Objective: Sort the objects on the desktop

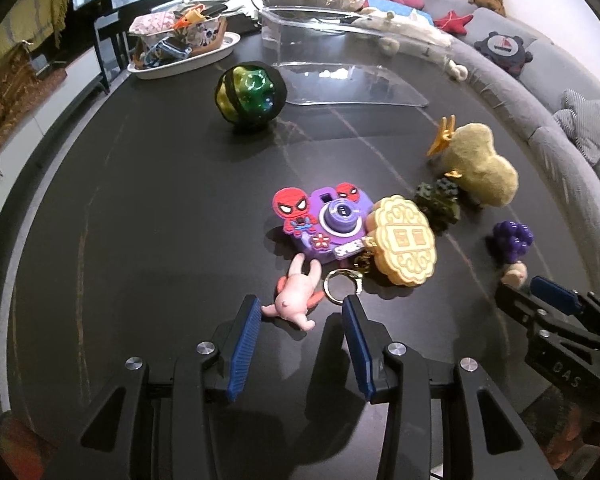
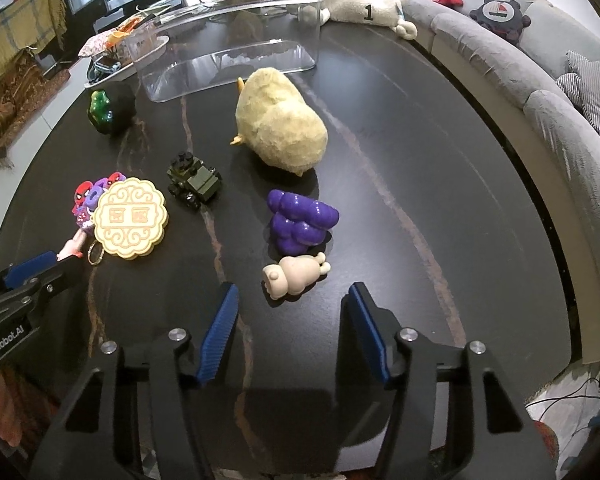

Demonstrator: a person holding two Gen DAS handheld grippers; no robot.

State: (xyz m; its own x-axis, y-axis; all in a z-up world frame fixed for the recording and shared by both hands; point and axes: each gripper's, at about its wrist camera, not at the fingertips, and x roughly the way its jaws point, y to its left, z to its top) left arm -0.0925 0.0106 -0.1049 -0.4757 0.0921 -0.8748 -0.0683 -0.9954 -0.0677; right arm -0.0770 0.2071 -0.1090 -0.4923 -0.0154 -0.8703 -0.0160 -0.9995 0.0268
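Dark marbled bench (image 2: 400, 168), toys scattered all over it. Fuzzy yellow plush (image 2: 280, 124) sits near the clear bin (image 2: 236, 56). Embossed mooncake charm (image 1: 405, 240) leans on the purple camera (image 1: 324, 220). Glossy grapes (image 2: 300, 220) lie mid-bench, with the beige figure (image 2: 294, 276) right in front. Both fingers wide open, holding nothing: left gripper (image 1: 300, 312) hovers low, straddling the pink bunny (image 1: 294, 300); right gripper (image 2: 292, 300) hangs just short of the figure.
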